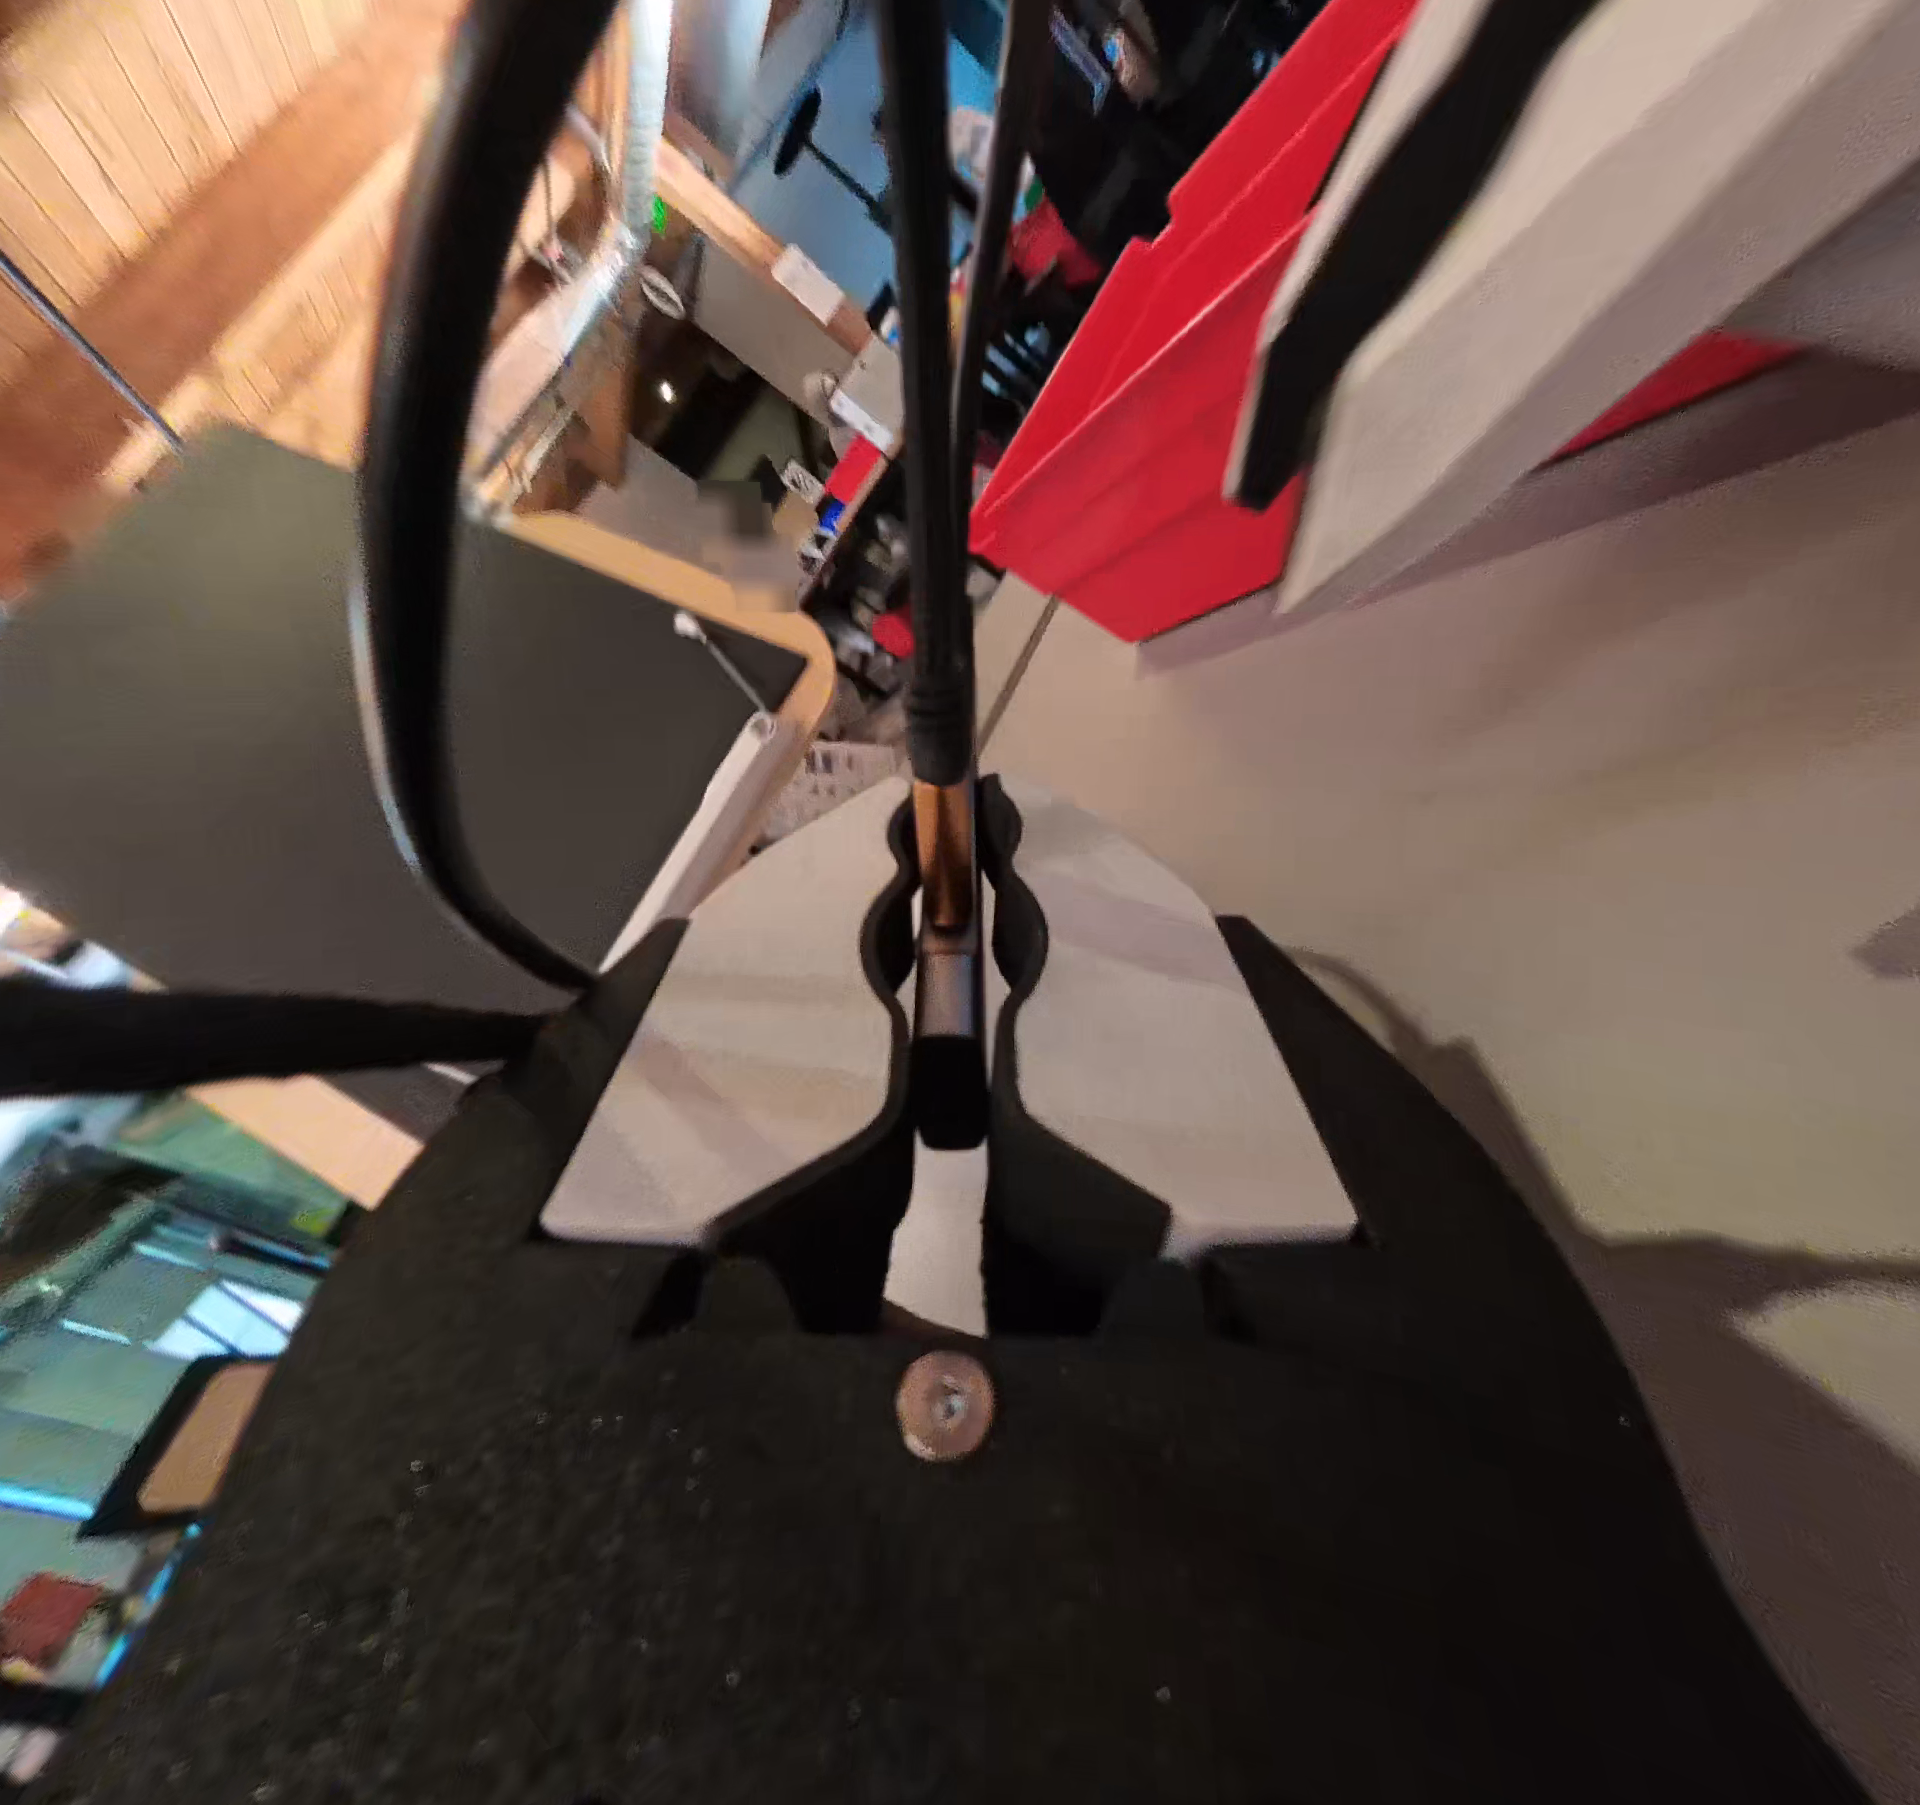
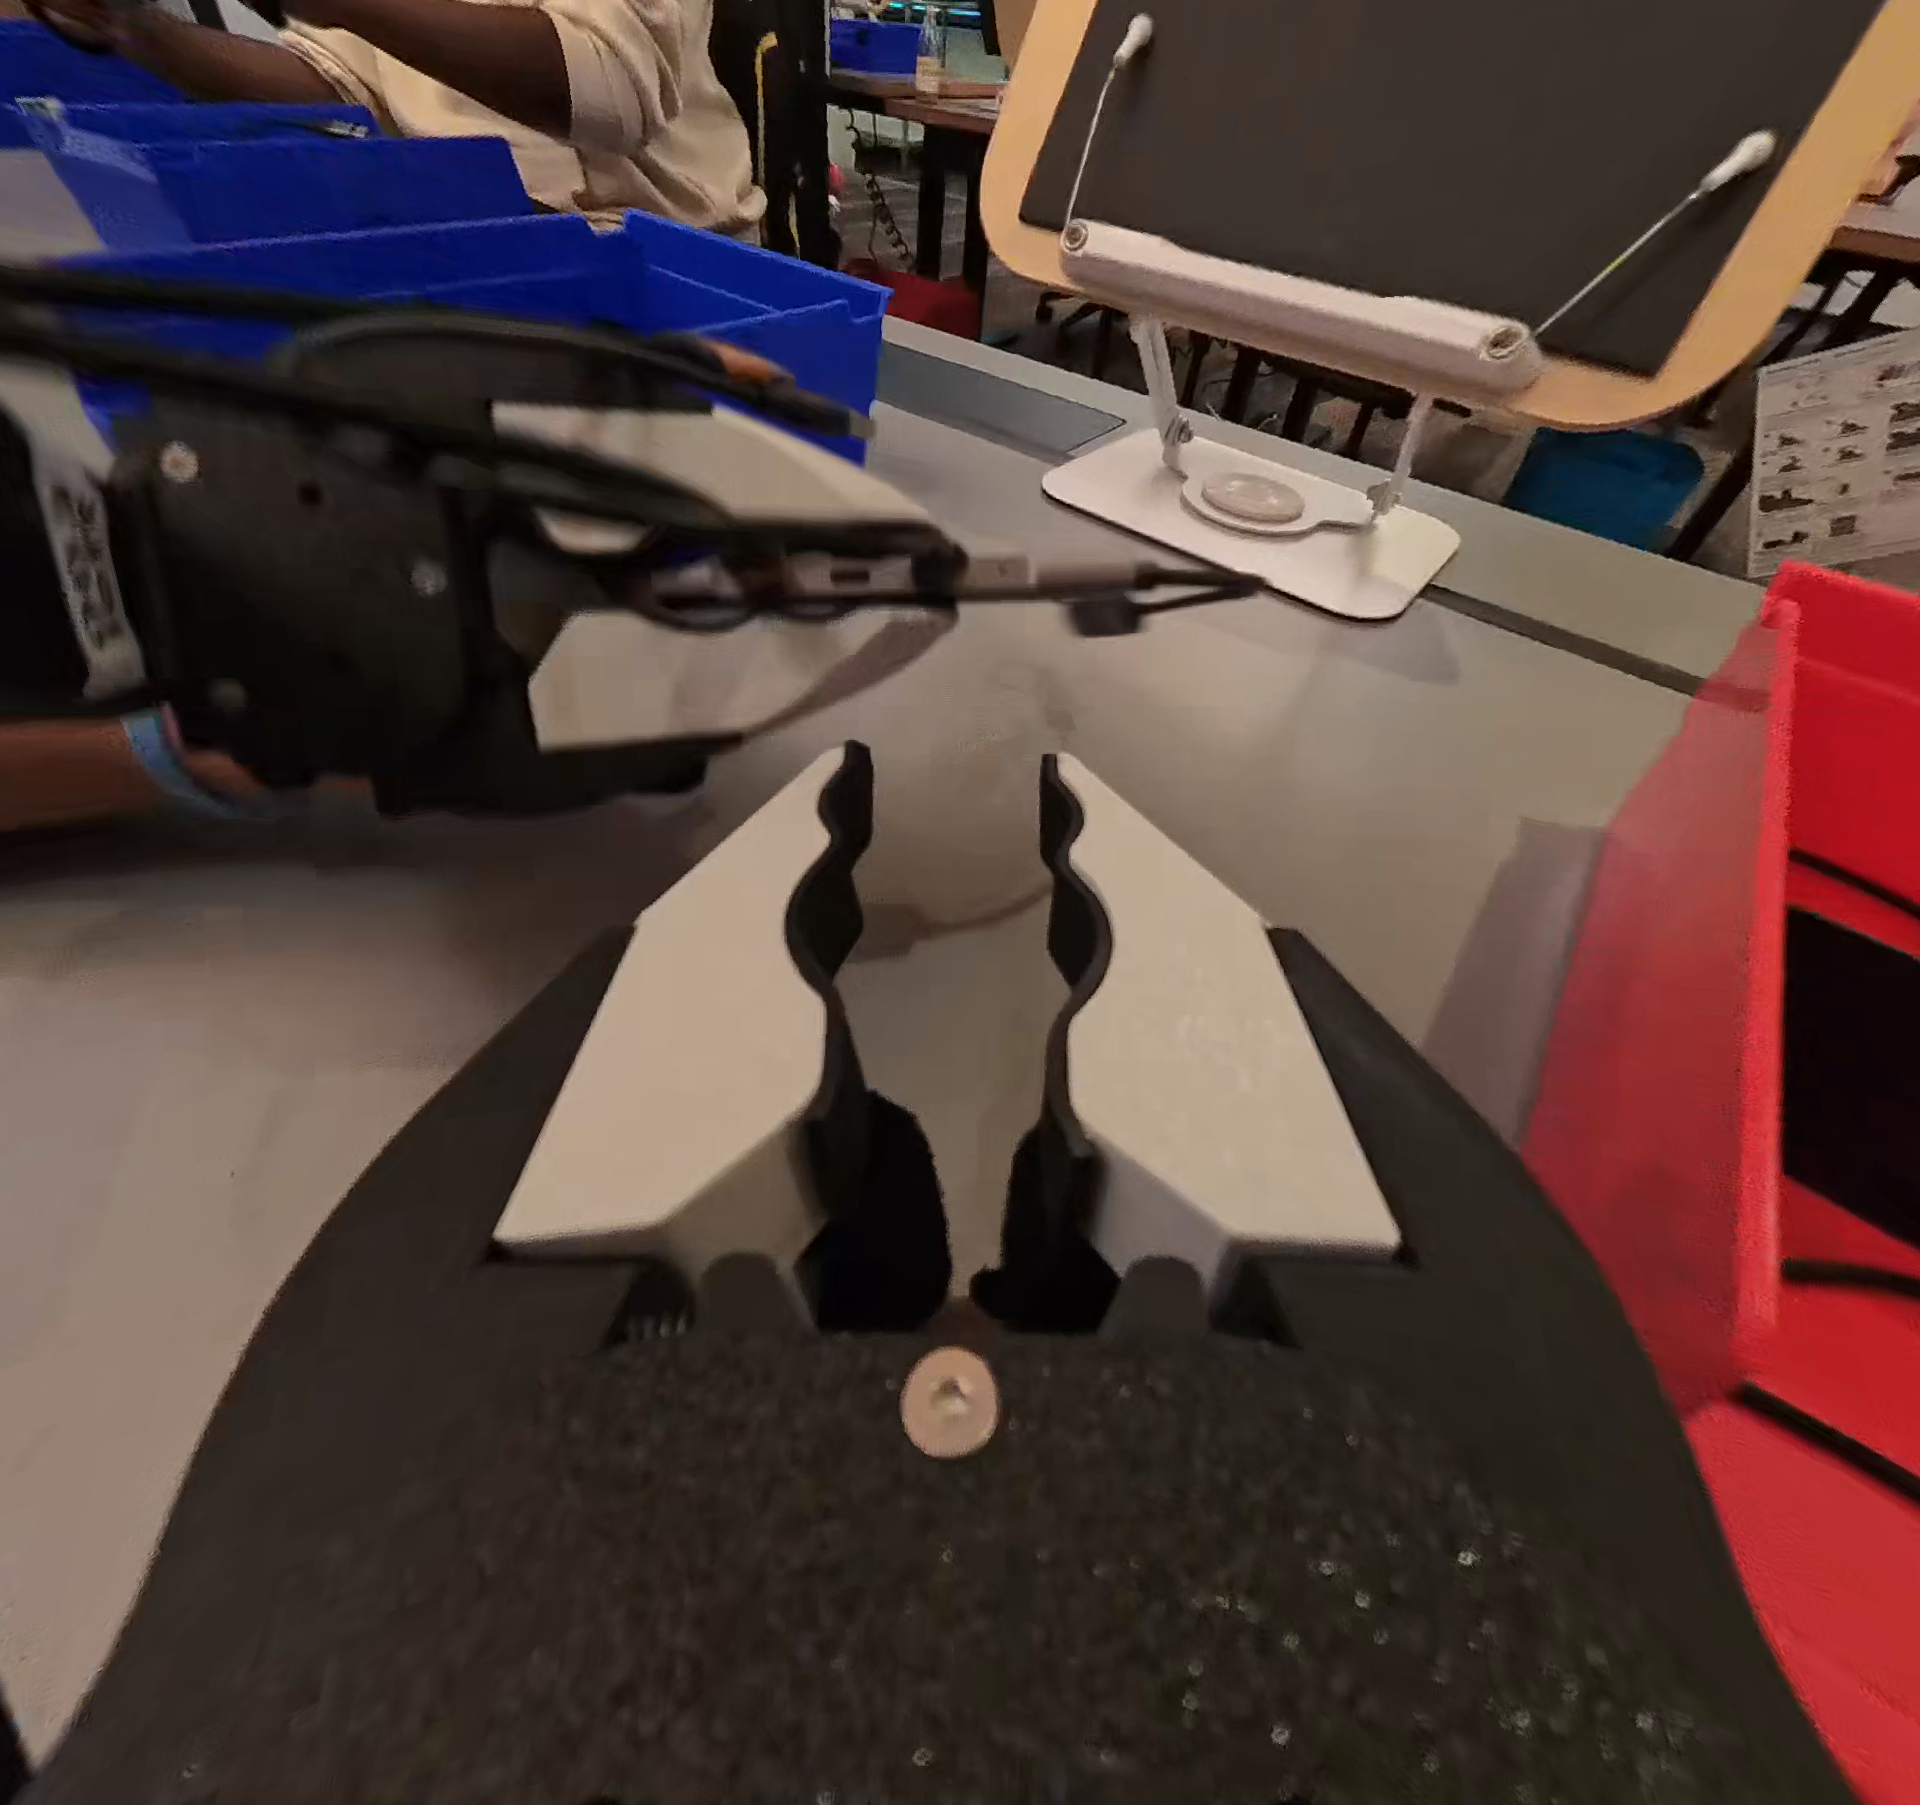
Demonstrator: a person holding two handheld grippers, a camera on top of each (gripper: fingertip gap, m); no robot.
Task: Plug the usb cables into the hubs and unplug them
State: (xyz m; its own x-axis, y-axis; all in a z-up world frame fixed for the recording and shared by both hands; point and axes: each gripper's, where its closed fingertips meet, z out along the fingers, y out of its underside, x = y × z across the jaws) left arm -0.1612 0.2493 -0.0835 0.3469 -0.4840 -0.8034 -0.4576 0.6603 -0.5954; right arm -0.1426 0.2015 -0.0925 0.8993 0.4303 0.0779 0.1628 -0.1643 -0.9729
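Jaws of the left gripper (image 1: 948,924) are pinched on a slim hub (image 1: 943,986), gripped edge-on, with its black cable (image 1: 925,301) running forward out of the tips. Jaws of the right gripper (image 2: 951,820) are spread, nothing between them, held over the grey tabletop (image 2: 1299,768). From the right wrist view, the hub (image 2: 842,573) is seen off the tabletop with a plug (image 2: 1081,573) at its end. A red bin (image 2: 1766,976) sits to the right, blue bins (image 2: 665,280) behind, a stand (image 2: 1247,519) beyond.
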